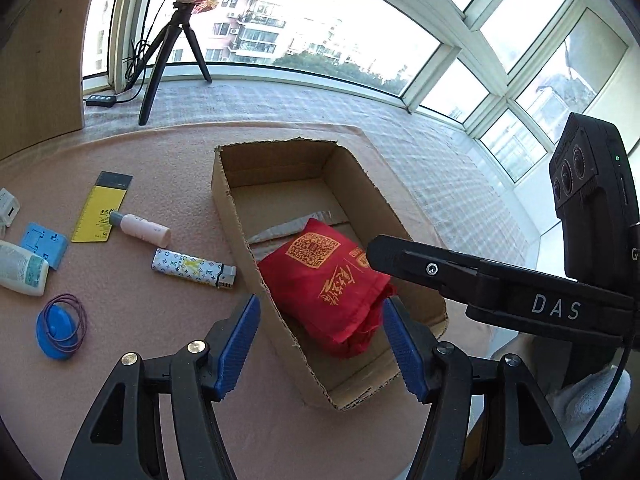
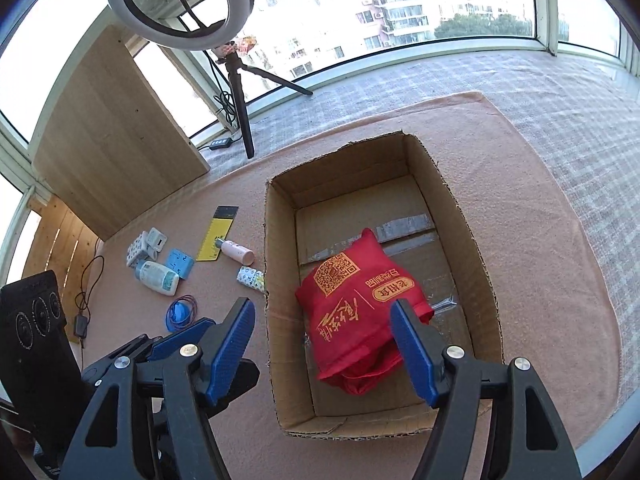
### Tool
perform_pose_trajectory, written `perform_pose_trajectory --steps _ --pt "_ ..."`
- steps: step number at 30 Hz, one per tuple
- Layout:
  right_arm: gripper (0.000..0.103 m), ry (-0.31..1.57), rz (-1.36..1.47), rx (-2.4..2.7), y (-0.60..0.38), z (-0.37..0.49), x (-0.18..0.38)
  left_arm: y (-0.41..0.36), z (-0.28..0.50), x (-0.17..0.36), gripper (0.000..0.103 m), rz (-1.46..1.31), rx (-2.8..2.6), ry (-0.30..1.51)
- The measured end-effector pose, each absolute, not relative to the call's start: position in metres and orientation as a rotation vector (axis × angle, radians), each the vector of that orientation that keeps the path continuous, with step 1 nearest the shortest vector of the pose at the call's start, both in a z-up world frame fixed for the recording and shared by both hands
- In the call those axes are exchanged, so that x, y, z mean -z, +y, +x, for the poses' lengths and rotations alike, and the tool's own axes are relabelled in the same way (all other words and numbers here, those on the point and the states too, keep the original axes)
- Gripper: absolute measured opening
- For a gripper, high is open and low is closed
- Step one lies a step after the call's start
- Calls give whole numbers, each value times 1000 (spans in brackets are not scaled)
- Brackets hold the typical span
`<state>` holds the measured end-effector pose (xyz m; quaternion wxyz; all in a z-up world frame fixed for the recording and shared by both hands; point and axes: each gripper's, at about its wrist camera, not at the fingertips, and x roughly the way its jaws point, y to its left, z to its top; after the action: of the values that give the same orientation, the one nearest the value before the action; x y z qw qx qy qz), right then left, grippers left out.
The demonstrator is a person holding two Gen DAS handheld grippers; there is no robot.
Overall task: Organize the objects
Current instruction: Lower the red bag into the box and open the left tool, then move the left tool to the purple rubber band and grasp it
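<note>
Open cardboard box (image 2: 280, 264) sits on the mat (image 2: 520, 240), a folded cloth bag (image 2: 352, 320) inside at its near end. Loose items lie on the mat left of the box: lighter (image 1: 194, 269) closest, small bottle (image 1: 144, 229) behind it, its cap end overlapping the ruler card (image 1: 98, 212). Further left: lotion bottle (image 1: 22, 268) and a flat clip block (image 1: 44, 245). Round disc with a rubber band (image 1: 60, 327) on it lies nearest the camera. Ring-light tripod (image 2: 240, 96) stands behind, on the sill.

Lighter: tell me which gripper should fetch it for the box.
Left. The lighter lies left of the box, near the open left gripper; the right gripper hovers over the box.
</note>
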<state>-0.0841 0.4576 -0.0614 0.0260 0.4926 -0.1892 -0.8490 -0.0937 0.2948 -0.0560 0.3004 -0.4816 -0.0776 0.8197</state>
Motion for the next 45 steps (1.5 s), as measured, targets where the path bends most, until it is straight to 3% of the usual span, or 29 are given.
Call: perform_pose_trajectory --steps 21,29,40,45 --pt "69 -459 1387 2550 363 -77 52 82 -49 96 67 -1481 -2418 -381" --pt "69 -480 1460 2497 341 -78 69 90 -74 105 66 -1466 -2411 -340" --pt "69 -544 1508 2507 356 -66 77 106 -124 131 48 -1505 -2353 -311" --pt "69 -574 1519 2515 365 -64 79 112 -134 137 46 -1520 -2348 -294"
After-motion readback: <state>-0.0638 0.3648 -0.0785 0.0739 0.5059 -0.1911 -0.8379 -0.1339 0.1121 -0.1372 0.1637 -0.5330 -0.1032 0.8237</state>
